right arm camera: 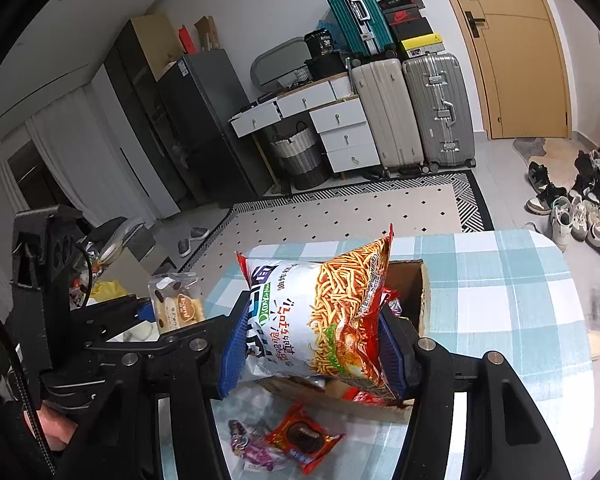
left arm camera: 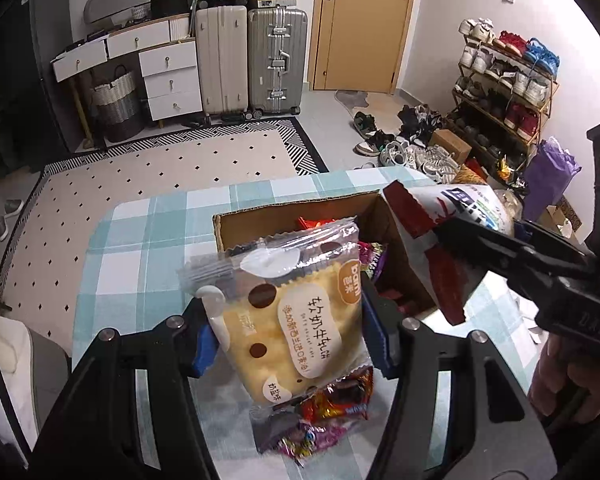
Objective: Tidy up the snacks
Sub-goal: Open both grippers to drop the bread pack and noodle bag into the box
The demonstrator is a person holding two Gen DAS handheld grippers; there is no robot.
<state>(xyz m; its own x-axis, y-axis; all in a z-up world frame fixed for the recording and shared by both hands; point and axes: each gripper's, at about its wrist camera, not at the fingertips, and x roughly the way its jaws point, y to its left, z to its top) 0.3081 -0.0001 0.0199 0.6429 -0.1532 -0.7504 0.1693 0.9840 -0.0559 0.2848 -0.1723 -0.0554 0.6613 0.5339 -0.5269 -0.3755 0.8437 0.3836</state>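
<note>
My left gripper (left arm camera: 288,332) has its jaws clamped on a yellow cracker packet (left arm camera: 296,320), blue pads pressing both of its side edges, the packet standing upright between them. My right gripper (right arm camera: 312,344) has its jaws clamped on a large bag of noodle-stick snacks (right arm camera: 332,312), held across its width and tilted.

Just ahead of the left jaws sits an open cardboard box (left arm camera: 284,216) with bright wrappers inside; from the right wrist camera the same box (right arm camera: 422,292) lies directly behind and beneath the big bag. The right gripper and its bag (left arm camera: 432,240) hang over the box's right side, to the right of my left jaws.

Below the left jaws, loose small snack packets (left arm camera: 332,404) lie on the bench. Below the right jaws I see a red chocolate-cookie packet (right arm camera: 304,438) and a purple wrapper (right arm camera: 252,446), touching each other on the checked tablecloth (right arm camera: 500,300).
</note>
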